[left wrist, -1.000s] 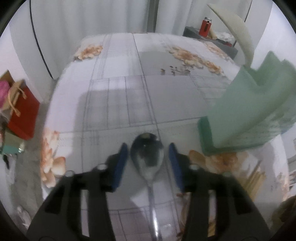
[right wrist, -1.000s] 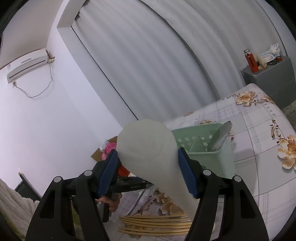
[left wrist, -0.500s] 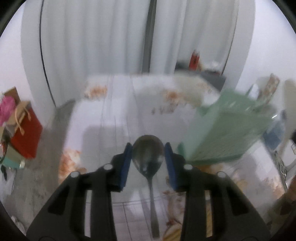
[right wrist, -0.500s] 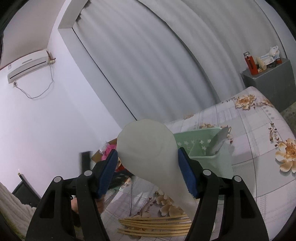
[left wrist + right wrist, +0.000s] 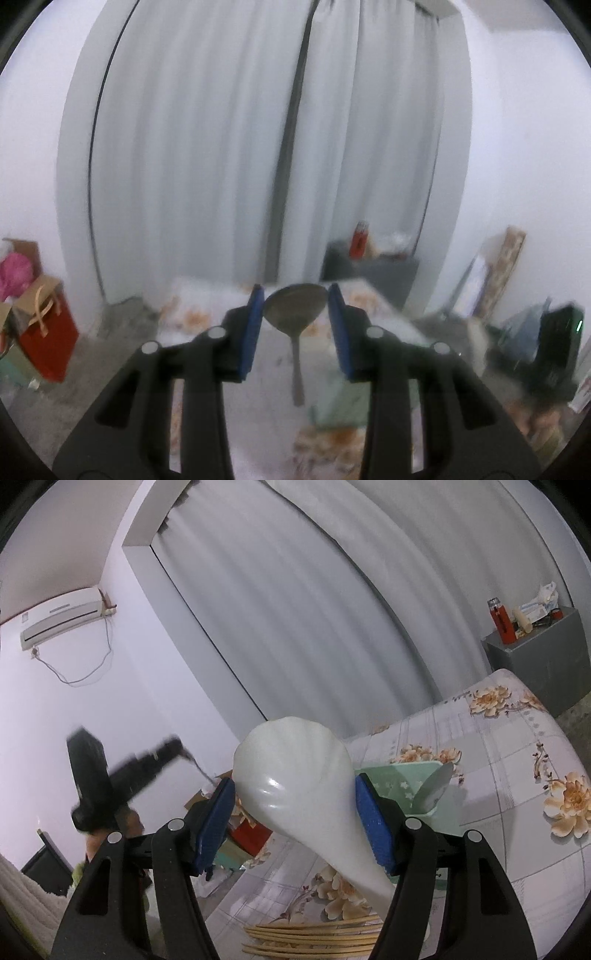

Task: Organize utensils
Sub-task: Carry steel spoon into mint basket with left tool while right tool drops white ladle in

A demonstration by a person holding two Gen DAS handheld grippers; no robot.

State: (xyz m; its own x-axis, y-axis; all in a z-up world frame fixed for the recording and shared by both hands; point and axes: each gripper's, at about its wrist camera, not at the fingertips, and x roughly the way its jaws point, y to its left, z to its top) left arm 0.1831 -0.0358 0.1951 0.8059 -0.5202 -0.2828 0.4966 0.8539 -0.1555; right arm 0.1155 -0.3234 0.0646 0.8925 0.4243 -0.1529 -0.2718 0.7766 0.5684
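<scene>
The metal spoon is sitting bowl-up between the blue pads of the left gripper, pinched at the edges of its bowl with the handle dangling down below, well above the floral tablecloth. The right gripper is clamping a big white rice paddle the same way, blade wedged between the pads, handle sloping down over a bundle of bamboo chopsticks lying on the cloth. The green utensil caddy is standing just behind it, already holding one metal utensil leaning against its right-hand wall.

What's worrying me: that spoon grip looks thin, just rounded slick edges against the pads, so a fast swing could be enough to make it pivot or slip out. The left view is pretty blurry too, so I'm guessing it's moving quick. And both tools are heading for one small caddy, so they could be bumping each other or tipping it.

Versus a second ago: the left gripper was low over the table with the caddy right beside it, now it's lifted and mostly seeing curtain. Right one is basically not budging
</scene>
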